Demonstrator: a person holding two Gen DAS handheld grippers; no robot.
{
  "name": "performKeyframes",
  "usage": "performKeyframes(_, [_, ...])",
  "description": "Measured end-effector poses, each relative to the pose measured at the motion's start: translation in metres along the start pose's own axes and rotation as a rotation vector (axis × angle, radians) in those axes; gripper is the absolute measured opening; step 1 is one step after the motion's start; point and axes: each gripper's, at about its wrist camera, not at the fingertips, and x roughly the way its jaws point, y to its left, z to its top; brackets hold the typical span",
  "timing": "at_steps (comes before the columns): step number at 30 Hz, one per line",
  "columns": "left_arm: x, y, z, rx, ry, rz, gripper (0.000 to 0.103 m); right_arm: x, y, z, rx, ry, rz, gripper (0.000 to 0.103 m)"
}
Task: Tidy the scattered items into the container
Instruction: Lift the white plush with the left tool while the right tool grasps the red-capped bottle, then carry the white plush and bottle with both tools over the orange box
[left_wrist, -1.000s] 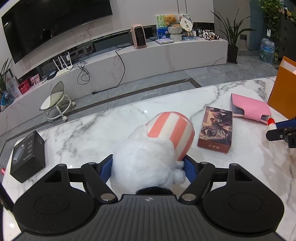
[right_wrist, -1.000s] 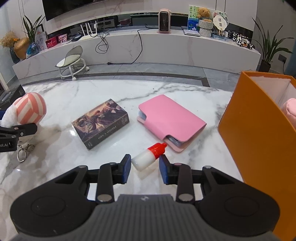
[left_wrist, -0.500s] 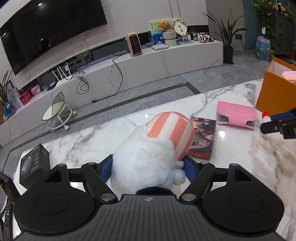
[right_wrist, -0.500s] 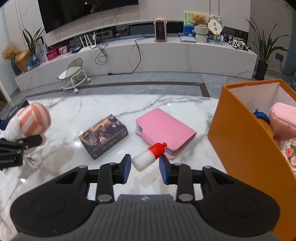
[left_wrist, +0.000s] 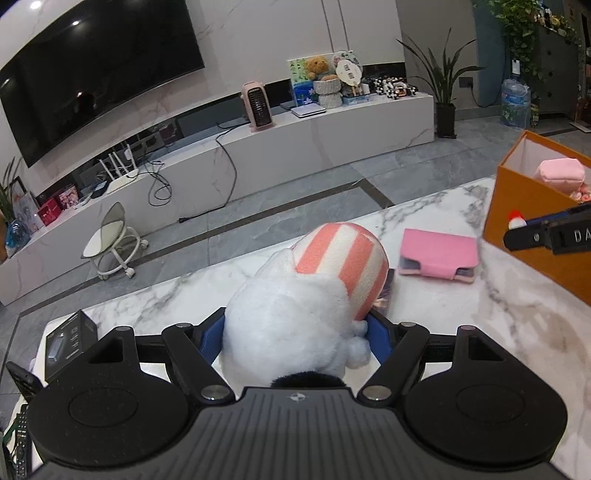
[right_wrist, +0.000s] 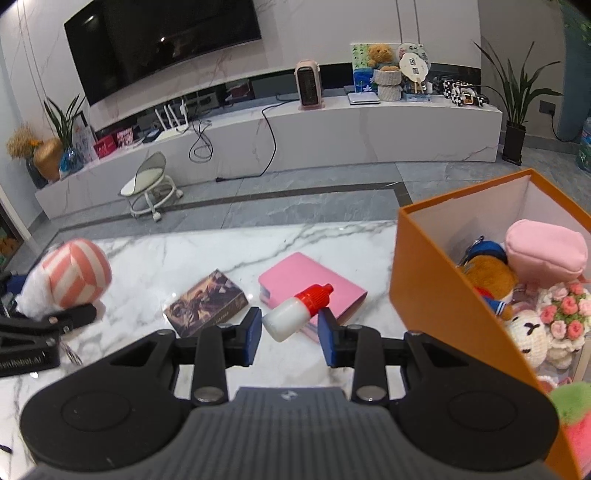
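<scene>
Two grabbers, both carrying something toward the box

Left gripper (left_wrist: 295, 332) squeezing a plush toy (left_wrist: 295, 325); right gripper (right_wrist: 290, 334) pinching a small bottle (right_wrist: 291, 314), up off the tabletop (right_wrist: 155, 266). Beyond, orange box (right_wrist: 424, 291) at the right edge. Could slip: tilted bottle, smooth sides.

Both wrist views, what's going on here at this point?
A person is tidying a marble table with a gripper in each hand. The left gripper is clamped on a white plush toy with a pink-striped cap. The right gripper grips a small white bottle with a red cap, beside the open orange box, which already holds soft toys. A pink case, a book and a black box lie on the table.
</scene>
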Motion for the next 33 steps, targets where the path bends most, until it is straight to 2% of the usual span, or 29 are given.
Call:
performKeyframes(8, [-0.009,-0.015,0.016,-0.021,-0.003,-0.024,0.088,-0.023,-0.026,0.01,0.057,-0.042,0.006,0.036])
performKeyframes(23, [-0.049,-0.081,0.066,0.1,-0.084,-0.036,0.088,-0.073,-0.073,0.016,0.164,-0.131,-0.001,0.036])
performKeyframes(25, [-0.053,-0.09,0.071,0.113,-0.093,-0.037,0.088,-0.079,-0.079,0.016,0.177,-0.139,-0.004,0.03])
performKeyframes(27, [-0.056,-0.098,0.074,0.123,-0.1,-0.04,0.088,-0.083,-0.085,0.015,0.188,-0.143,-0.006,0.029])
performKeyframes(28, [-0.058,-0.103,0.076,0.129,-0.103,-0.041,0.088,-0.085,-0.088,0.015,0.193,-0.145,-0.007,0.023])
performKeyframes(29, [-0.059,-0.106,0.077,0.134,-0.105,-0.042,0.088,-0.087,-0.091,0.015,0.199,-0.147,-0.008,0.021])
performKeyframes(33, [-0.063,-0.121,0.08,0.153,-0.115,-0.048,0.088,-0.094,-0.1,0.014,0.212,-0.155,-0.012,0.02])
